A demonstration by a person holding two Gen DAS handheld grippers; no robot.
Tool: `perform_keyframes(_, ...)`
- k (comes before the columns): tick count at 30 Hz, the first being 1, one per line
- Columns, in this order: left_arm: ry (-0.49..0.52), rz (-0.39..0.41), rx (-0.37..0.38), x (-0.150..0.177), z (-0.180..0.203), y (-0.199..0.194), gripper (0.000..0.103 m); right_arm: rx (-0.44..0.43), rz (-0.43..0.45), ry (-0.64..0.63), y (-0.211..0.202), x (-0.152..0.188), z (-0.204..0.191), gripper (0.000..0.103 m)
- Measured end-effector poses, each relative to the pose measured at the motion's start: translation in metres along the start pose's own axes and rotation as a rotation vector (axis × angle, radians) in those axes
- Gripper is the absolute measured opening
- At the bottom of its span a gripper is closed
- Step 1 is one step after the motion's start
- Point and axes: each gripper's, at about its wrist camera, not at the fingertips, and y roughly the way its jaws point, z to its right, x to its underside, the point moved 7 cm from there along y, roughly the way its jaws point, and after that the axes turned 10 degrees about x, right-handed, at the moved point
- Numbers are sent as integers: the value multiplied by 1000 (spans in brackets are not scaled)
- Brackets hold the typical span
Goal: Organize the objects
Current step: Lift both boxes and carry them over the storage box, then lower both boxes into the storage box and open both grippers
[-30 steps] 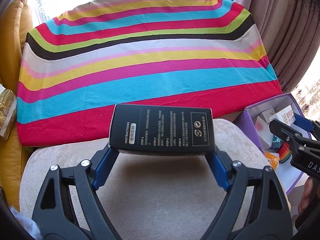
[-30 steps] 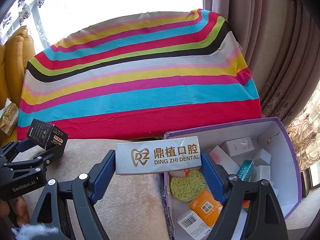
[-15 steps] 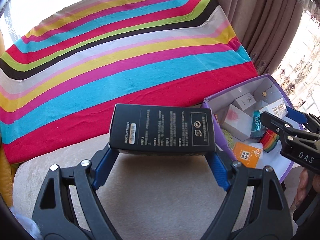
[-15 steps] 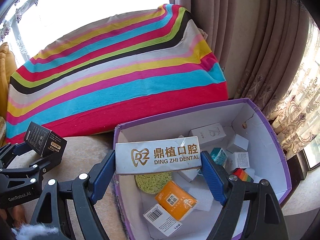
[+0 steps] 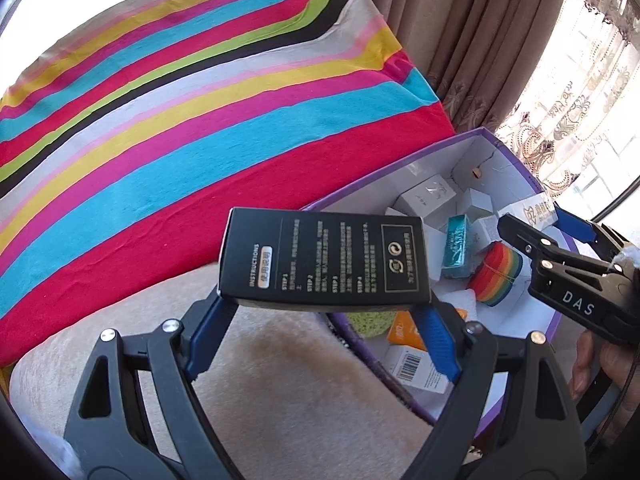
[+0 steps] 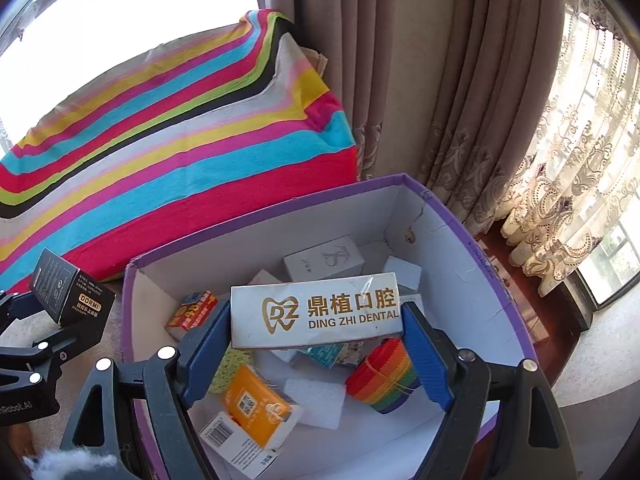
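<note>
My left gripper (image 5: 324, 312) is shut on a black box (image 5: 324, 258) with white instruction text, held over the left rim of the purple storage box (image 5: 404, 178). My right gripper (image 6: 316, 340) is shut on a white dental box (image 6: 316, 316) with gold lettering, held above the inside of the purple storage box (image 6: 256, 214). In the right wrist view the left gripper (image 6: 36, 344) and its black box (image 6: 68, 292) sit at the left edge. In the left wrist view the right gripper (image 5: 560, 248) shows at the right, over the storage box.
Inside the storage box lie a rainbow roll (image 6: 384, 376), an orange packet (image 6: 256, 404), a white carton (image 6: 324, 262), a teal box (image 5: 458, 252) and a yellow sponge (image 6: 228, 368). A striped blanket (image 5: 192, 112) covers the sofa back; beige cushion (image 5: 288, 384) below; curtains (image 6: 440, 80) at right.
Both grippers have swung to the right with their boxes. The storage box has come under the right gripper and up to the left gripper's black box.
</note>
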Motion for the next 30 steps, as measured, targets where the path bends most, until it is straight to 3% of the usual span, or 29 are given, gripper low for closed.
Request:
perform_keyframes(6,24,-28,56,-8,24,18,86,70,-4,32,12,-1,31,83)
perform_keyframes(22,17,-126,145,-11,59,48,88,108,-62,33,28,7,69,85)
perform_keyframes(26,26,-129,157,-6,64,42,95,111,-69,35,23,13,73,86)
perform_keyframes(30,-5,-133,223,5,65,32,102,103,-91,36,18,18,73,86)
